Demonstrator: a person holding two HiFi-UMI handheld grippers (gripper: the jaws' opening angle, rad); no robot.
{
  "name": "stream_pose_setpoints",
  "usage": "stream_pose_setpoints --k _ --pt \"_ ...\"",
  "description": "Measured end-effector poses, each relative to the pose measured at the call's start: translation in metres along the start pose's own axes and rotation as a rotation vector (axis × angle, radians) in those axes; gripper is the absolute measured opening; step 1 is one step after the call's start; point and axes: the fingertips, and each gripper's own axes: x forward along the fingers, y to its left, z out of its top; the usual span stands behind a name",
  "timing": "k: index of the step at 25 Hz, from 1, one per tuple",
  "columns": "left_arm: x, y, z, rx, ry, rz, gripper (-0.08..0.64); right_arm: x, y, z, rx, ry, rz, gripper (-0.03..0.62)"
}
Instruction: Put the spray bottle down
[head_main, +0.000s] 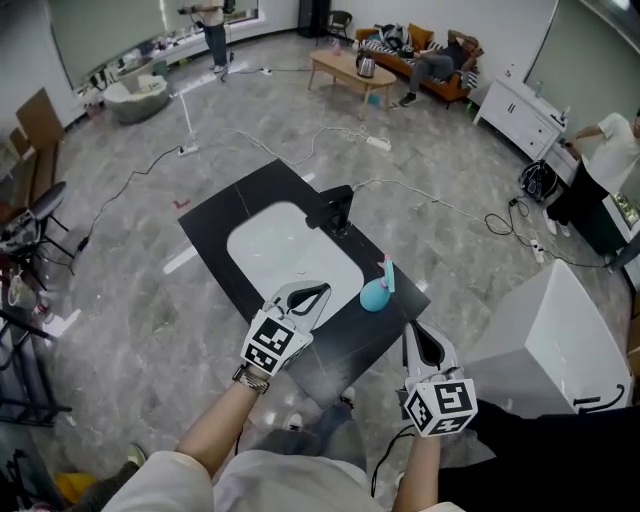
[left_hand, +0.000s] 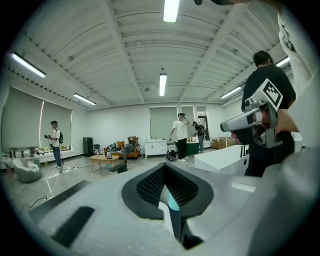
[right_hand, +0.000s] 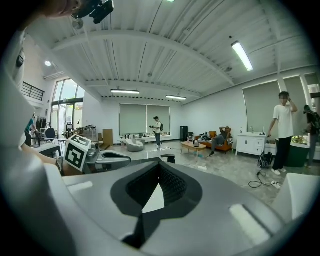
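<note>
A teal spray bottle (head_main: 377, 292) stands upright on the black counter (head_main: 216, 218), near its right corner and beside the white sink basin (head_main: 262, 246). My left gripper (head_main: 318, 292) hovers over the counter's front edge, left of the bottle and apart from it, its jaws shut with nothing between them. A sliver of teal shows past its closed tips (left_hand: 167, 190) in the left gripper view. My right gripper (head_main: 416, 335) hangs off the counter's front right edge, below the bottle, shut and empty. Its own view (right_hand: 157, 187) shows the left gripper (right_hand: 100, 159) alongside.
A black faucet (head_main: 338, 210) rises at the basin's far rim. A large white box (head_main: 552, 335) stands close on the right. Cables (head_main: 420, 200) trail over the grey floor. Beyond are a coffee table (head_main: 350, 72), a sofa and people standing.
</note>
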Motion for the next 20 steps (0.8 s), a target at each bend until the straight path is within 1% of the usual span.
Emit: stream_pose_setpoints --k 4,10,15,20 --pt "-0.033 0.003 0.029 0.011 -0.030 0.039 0.005 -0.001 0.018 0.017 -0.041 -0.013 0.021 0.008" --pt "-0.066 0.007 0.063 0.077 -0.038 0.089 0.005 -0.001 0.039 0.042 -0.108 -0.038 0.044 0.008" --pt "-0.088 0.006 0.095 0.107 -0.067 0.113 0.005 -0.004 0.050 0.064 -0.133 -0.065 0.057 0.008" --pt "-0.100 -0.002 0.120 0.145 -0.095 0.120 0.005 -0.009 0.055 0.078 -0.140 -0.085 0.071 0.008"
